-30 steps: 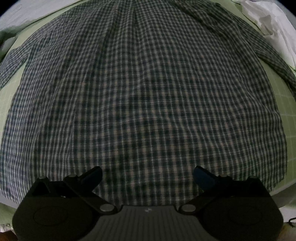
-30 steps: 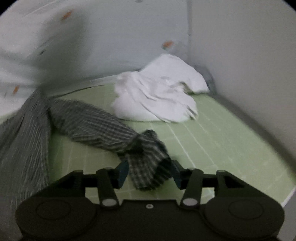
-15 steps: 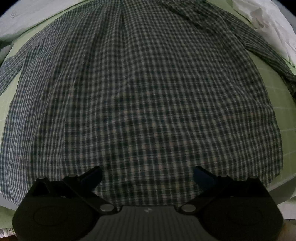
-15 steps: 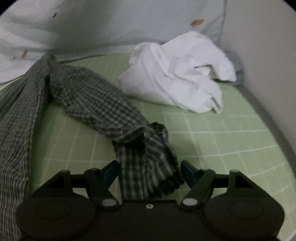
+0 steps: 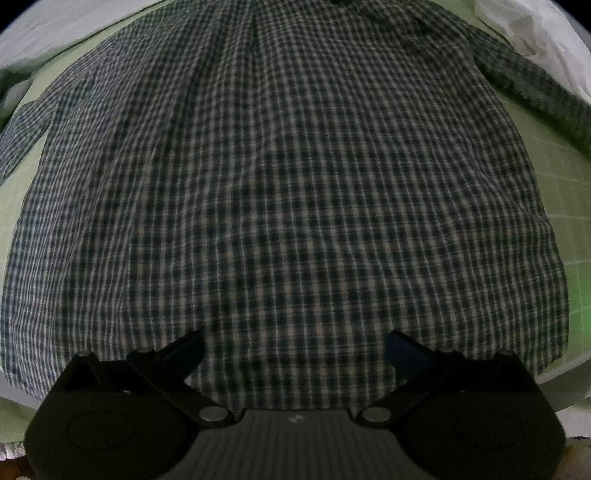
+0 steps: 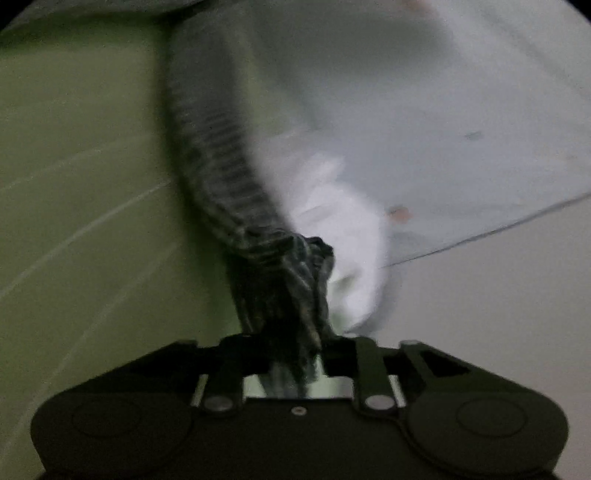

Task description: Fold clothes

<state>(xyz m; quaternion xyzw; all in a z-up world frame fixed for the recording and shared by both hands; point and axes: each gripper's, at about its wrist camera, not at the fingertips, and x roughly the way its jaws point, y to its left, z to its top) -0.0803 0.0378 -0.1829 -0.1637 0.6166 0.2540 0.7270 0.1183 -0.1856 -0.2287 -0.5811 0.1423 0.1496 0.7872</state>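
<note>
Right gripper [image 6: 293, 345]: jaws just closed onto the bunched checked shirt sleeve [image 6: 221, 177], pads hidden by cloth, frame motion-blurred. Left gripper [image 5: 293, 350] gapes wide, empty, above the checked shirt [image 5: 288, 177] spread on the green mat [image 5: 554, 184]; white garment [image 5: 532, 33] cut off at 1 o'clock

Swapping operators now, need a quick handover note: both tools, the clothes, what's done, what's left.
Left tool: open, above the checked shirt, which lies spread flat on the green grid mat.
Right tool: jaws just closed on the shirt's sleeve cuff; view is blurred.
White garment: crumpled beyond the sleeve, untouched.
Done: shirt laid out.
Left: fold sleeves in, fold the body, then the white garment.
</note>
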